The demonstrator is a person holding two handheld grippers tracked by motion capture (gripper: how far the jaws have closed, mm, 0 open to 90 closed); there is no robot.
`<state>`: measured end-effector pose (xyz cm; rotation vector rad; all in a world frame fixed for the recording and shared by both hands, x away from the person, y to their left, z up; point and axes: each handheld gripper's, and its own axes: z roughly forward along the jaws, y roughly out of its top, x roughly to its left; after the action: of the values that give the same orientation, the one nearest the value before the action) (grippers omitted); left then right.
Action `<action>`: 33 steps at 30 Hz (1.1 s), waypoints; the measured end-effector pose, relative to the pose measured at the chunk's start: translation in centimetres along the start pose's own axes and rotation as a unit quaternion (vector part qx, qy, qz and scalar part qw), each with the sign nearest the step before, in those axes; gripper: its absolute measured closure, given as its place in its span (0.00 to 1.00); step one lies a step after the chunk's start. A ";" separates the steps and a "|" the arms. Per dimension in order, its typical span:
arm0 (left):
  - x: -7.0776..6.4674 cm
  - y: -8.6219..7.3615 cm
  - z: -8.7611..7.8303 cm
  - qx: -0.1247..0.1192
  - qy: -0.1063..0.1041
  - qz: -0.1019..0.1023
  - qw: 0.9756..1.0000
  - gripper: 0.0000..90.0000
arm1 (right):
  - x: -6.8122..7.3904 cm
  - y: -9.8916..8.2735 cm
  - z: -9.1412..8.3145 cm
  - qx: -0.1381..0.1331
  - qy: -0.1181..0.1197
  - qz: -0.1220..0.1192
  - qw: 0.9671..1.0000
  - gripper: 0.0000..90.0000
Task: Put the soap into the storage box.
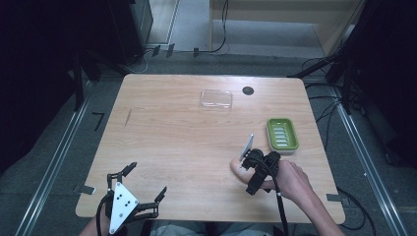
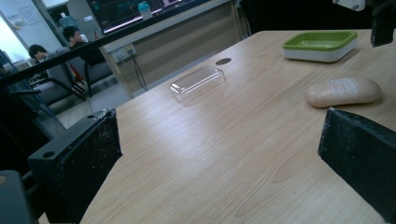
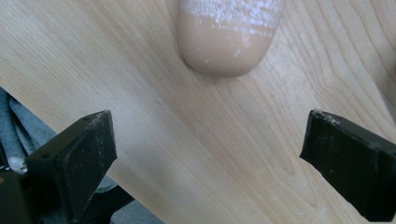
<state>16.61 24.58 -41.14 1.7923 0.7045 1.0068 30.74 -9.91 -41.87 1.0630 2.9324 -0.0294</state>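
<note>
A tan soap bar (image 1: 238,170) with a white-dusted top lies on the wooden table (image 1: 172,142) near its front right; the same soap bar (image 2: 344,91) (image 3: 226,42) appears in both gripper views. My right gripper (image 3: 210,154) hovers just above it, tilted toward the table's front edge, jaws wide open with bare wood between them and the soap just beyond their tips. A green soap dish (image 1: 282,134) on a white base sits to the right of the soap. My left gripper (image 1: 146,181) rests open at the front left, holding nothing.
A clear plastic lid (image 1: 216,99) lies at the back centre, with a dark round hole (image 1: 248,90) in the tabletop beside it. Cables and black stands surround the table on the floor. Beyond the far edge, two people (image 2: 70,37) sit at a counter.
</note>
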 end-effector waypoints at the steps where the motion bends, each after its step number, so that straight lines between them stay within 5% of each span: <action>1: 0.0 0.0 0.0 0.000 0.000 0.000 1.000 0.00 | 0.0 0.0 0.0 0.000 0.000 0.000 1.000 0.03; 33: 0.0 0.0 0.0 0.000 0.000 0.000 1.000 0.00 | -1.2 3.9 2.1 -0.002 0.027 0.017 0.999 0.03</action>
<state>16.60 24.63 -41.13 1.7913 0.7048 1.0075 34.15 -7.75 -43.98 1.1322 2.9605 0.0051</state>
